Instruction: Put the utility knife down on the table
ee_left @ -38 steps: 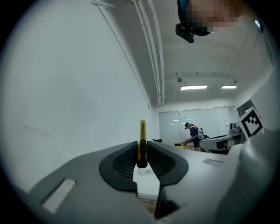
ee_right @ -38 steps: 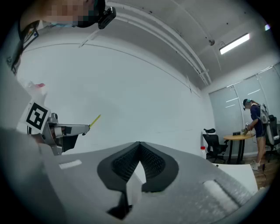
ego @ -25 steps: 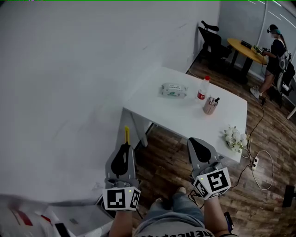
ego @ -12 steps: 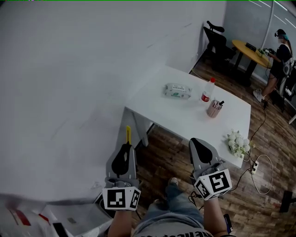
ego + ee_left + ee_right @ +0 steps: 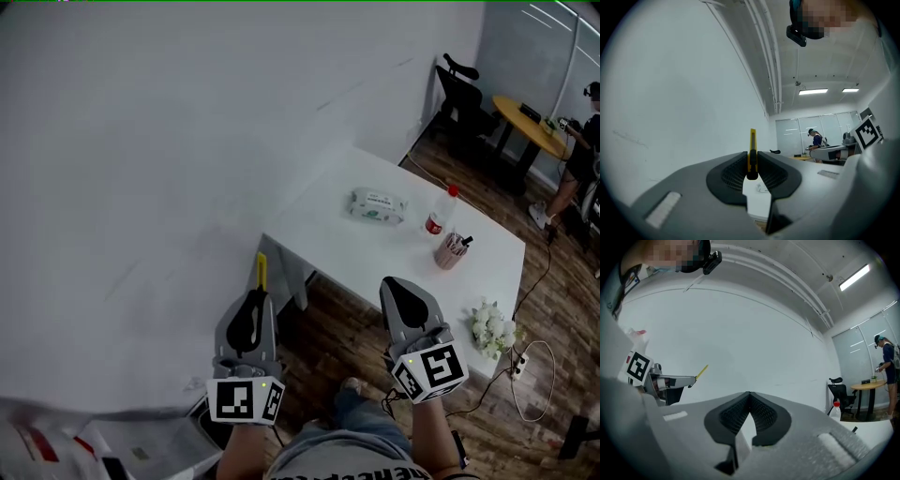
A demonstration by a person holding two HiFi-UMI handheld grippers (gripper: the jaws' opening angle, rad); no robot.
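Utility knife (image 5: pixel 260 271), yellow, is clamped between the jaws of the left gripper (image 5: pixel 254 296), its end jutting forward past their tips. Beside it the right gripper (image 5: pixel 388 283) has its jaws pressed together on nothing. Both hang over a wood floor (image 5: pixel 328 330). Farther off, clear of the knife, a white table (image 5: pixel 375 258) holds a wipes pack (image 5: pixel 377 203), a bottle (image 5: pixel 438 217) and a pen cup (image 5: pixel 452 251).
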